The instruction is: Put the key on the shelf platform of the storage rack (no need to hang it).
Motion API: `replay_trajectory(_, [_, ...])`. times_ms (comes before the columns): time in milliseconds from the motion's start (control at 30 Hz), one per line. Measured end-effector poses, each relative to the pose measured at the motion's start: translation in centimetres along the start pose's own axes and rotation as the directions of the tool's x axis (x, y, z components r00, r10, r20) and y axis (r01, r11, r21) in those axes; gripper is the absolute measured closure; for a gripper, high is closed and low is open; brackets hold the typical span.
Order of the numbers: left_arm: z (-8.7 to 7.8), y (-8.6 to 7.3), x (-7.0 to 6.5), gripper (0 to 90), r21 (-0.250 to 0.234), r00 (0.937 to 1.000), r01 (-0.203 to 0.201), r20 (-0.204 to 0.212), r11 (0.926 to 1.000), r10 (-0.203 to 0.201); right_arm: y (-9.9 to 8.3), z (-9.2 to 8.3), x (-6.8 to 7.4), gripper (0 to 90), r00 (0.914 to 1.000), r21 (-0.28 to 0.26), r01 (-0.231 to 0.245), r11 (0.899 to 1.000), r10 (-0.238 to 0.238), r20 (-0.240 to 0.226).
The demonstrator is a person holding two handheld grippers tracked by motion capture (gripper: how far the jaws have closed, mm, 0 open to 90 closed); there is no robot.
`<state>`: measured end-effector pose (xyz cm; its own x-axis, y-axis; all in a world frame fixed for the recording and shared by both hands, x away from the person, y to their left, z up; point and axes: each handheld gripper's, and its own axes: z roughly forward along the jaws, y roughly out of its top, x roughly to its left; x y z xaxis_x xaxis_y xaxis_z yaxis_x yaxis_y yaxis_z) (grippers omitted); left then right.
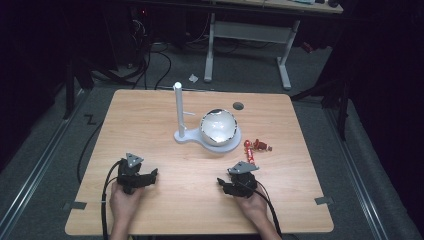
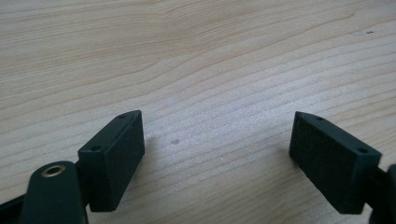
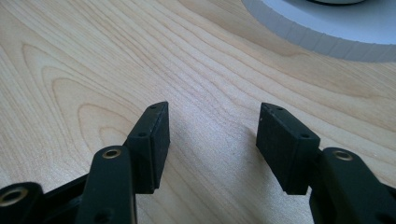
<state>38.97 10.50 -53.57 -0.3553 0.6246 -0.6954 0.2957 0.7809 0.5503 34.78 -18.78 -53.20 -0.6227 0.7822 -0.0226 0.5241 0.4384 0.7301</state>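
Left gripper (image 2: 217,149) jaws wide, right gripper (image 3: 212,140) parted

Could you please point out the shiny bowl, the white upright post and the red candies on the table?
shiny bowl (image 1: 218,126), high view, on its reflective inner surface.
white upright post (image 1: 177,107), high view, midway up its shaft.
red candies (image 1: 256,146), high view, on the wrapped piece lying right of the bowl.

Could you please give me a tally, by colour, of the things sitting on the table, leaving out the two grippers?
White: 1, the stand with its upright post.
Silver: 1, the bowl resting on the stand's base.
Red: 2, the wrapped items, one lying nearer the right gripper, one just beyond it.
Total: 4
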Motion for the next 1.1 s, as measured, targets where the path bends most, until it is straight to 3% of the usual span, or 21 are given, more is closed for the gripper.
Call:
replay_trajectory(400, [0.01,0.02,0.08,18.4,-0.001,0.9999,-0.013,0.006,0.9999,0.013,0.00,0.00,-0.01,43.9,1.0000,0.001,0.001,1.000,-0.001,0.000])
replay_trajectory(800, [0.00,0.03,0.09,18.5,0.000,0.9999,-0.013,0.006,0.9999,0.013,-0.02,0.00,0.04,35.3,0.9999,0.009,-0.009,1.000,0.009,0.006])
replay_trajectory(1100, [0.00,0.03,0.09,18.3,0.001,0.9999,-0.014,0.007,0.9999,0.014,0.11,-0.15,0.04,39.0,0.9996,0.023,-0.022,0.999,0.021,0.019])
